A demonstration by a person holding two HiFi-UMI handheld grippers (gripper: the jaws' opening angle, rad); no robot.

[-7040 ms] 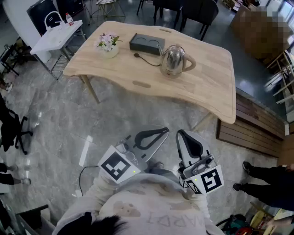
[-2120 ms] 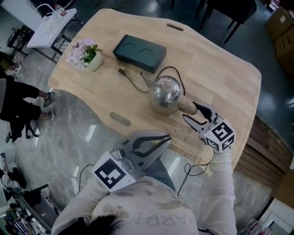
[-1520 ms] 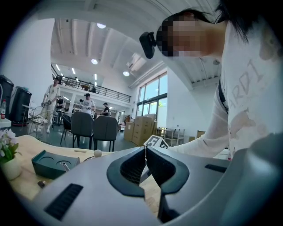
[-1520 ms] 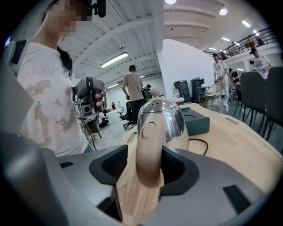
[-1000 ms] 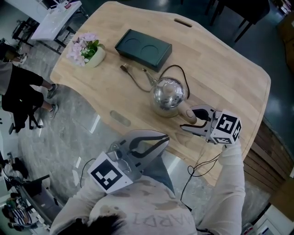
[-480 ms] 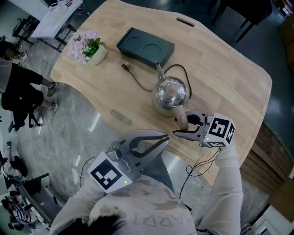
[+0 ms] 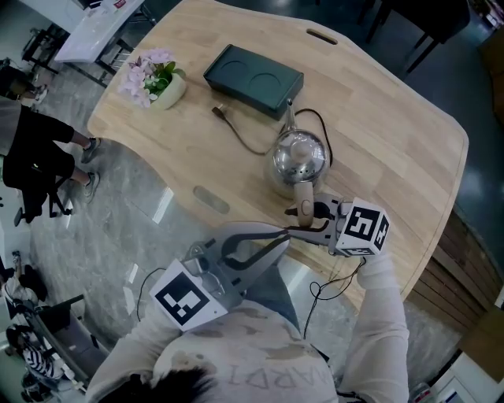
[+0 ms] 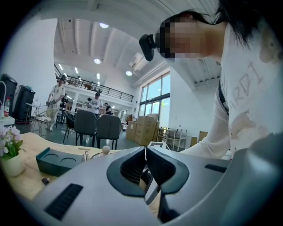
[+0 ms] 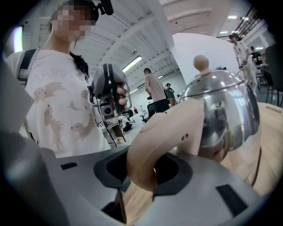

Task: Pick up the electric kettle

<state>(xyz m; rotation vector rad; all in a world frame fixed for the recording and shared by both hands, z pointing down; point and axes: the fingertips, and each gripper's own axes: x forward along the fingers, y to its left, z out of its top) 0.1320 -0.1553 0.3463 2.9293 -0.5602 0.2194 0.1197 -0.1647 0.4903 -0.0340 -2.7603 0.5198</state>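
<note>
The steel electric kettle (image 7: 299,161) stands on the wooden table (image 7: 394,142), its beige handle (image 7: 304,203) turned toward the near edge. My right gripper (image 7: 303,219) reaches in from the right and its jaws are closing, one on each side of that handle. In the right gripper view the handle (image 9: 150,145) fills the space between the dark pads (image 9: 177,170) in front of the kettle body (image 9: 221,114). My left gripper (image 7: 277,234) hangs shut and empty off the table's near edge; its pads (image 8: 132,165) meet.
A dark green kettle base (image 7: 253,70) lies behind the kettle, its cord (image 7: 236,134) trailing across the wood. A flower pot (image 7: 157,79) sits at the table's far left corner. A person (image 7: 31,157) stands on the floor at left, by a white side table (image 7: 94,24).
My right gripper swung left and nearer round the kettle, its jaws narrowing about the handle. The kettle's handle has turned from lower right toward me. The left gripper stayed put.
</note>
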